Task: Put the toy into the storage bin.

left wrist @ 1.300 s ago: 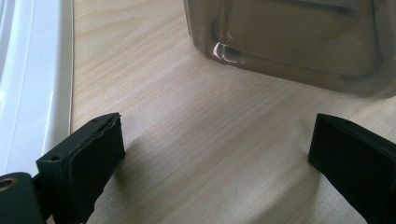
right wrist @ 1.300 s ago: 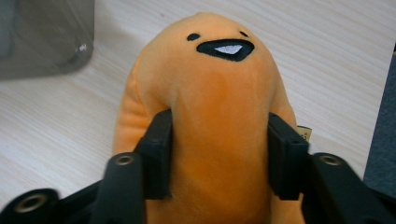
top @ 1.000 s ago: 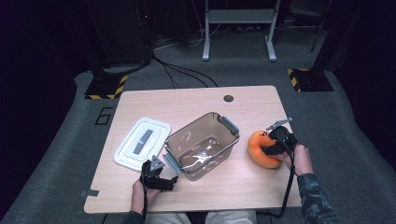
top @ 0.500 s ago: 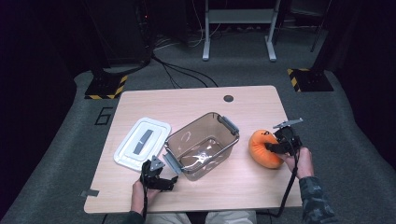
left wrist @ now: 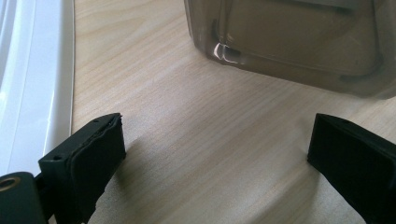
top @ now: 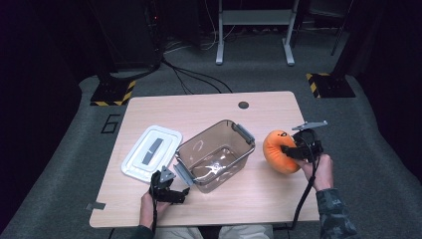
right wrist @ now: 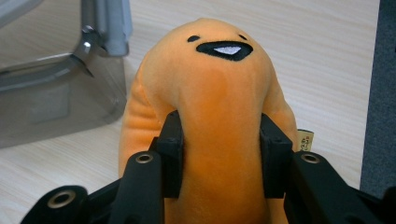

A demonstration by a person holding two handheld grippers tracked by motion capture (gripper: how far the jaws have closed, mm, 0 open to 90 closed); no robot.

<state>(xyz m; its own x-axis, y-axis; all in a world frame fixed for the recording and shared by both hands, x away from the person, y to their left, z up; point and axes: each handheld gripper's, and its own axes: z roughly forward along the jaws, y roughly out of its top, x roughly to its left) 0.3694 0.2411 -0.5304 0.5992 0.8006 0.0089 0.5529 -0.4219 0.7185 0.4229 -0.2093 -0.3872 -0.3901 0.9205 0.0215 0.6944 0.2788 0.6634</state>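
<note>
Plush toy (right wrist: pixel 219 107), orange, is now pinched between the right gripper (top: pixel 293 151) fingers, which have just closed on it; right of the clear bin (top: pixel 214 154). Left gripper (top: pixel 169 186) fingers stand wide over bare bench (left wrist: pixel 196 140), so loading can begin.

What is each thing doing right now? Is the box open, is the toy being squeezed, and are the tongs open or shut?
Orange plush toy: squeezed between the right tongs, next to the box.
Clear box: open, lid off, nothing inside.
White lid: lying flat on the table beside the box.
Right tongs: shut on the toy.
Left tongs: open, holding nothing, low over the table.
</note>
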